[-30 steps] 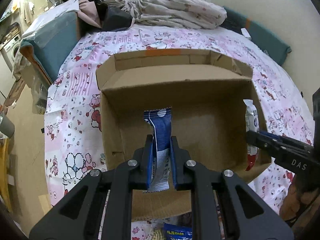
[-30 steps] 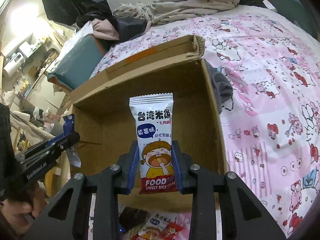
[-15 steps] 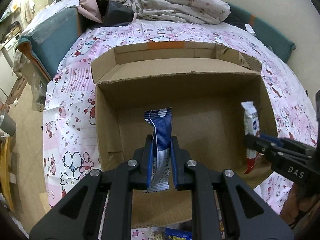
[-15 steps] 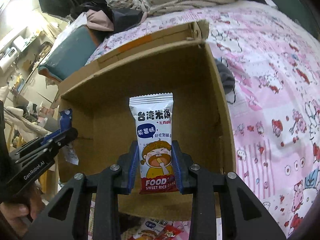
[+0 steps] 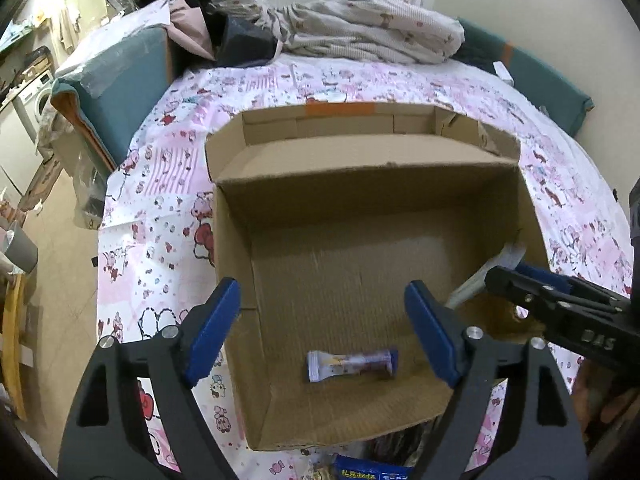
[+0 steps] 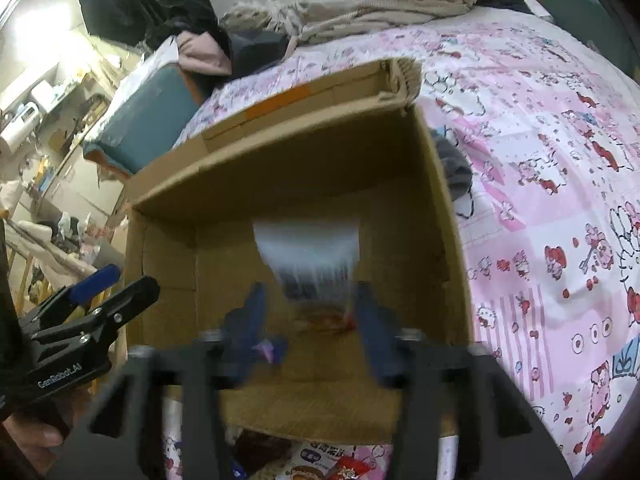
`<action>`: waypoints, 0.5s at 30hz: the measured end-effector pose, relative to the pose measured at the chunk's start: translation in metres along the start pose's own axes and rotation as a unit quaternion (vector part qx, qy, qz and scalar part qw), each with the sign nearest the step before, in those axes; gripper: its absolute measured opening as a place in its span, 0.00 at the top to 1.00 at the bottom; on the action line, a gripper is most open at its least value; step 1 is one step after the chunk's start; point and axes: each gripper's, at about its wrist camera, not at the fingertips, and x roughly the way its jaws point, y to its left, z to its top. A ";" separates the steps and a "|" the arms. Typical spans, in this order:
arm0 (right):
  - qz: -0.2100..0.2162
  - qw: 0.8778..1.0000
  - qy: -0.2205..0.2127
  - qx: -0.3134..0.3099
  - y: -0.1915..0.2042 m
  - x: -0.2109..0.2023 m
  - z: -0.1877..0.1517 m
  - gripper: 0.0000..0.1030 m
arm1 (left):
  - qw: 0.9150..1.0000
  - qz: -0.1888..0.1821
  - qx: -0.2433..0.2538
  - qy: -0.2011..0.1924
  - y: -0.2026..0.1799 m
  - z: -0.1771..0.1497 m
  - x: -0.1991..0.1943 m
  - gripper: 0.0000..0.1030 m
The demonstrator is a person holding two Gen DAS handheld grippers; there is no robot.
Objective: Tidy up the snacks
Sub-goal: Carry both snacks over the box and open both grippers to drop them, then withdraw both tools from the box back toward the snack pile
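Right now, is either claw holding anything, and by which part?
Left claw: open, nothing held; its snack bar lies in the box. Right claw: blurred white packet between its fingers; hold cannot be told.

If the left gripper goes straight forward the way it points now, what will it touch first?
Most likely the bare cardboard floor of the box. The left gripper is open above it. The blue snack packet lies nearer, under the gripper, probably below that line; depth is unclear.

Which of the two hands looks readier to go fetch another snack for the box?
Probably the left. The left gripper has wide-open, empty jaws, its blue snack already lying in the cardboard box. The right gripper is blurred, with a white packet between its jaws.
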 end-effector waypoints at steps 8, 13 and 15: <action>-0.008 0.999 -0.046 -0.017 0.005 -0.027 0.005 0.23 | 1.000 -0.005 -0.010 -0.020 0.008 0.000 -0.018 0.21; -0.019 0.996 -0.079 -0.033 0.012 -0.047 -0.002 0.15 | 0.999 -0.001 -0.005 -0.049 0.012 -0.003 -0.038 0.21; -0.014 0.995 -0.091 -0.045 0.018 -0.057 -0.005 0.05 | 0.998 0.003 0.001 -0.069 0.012 -0.003 -0.049 0.21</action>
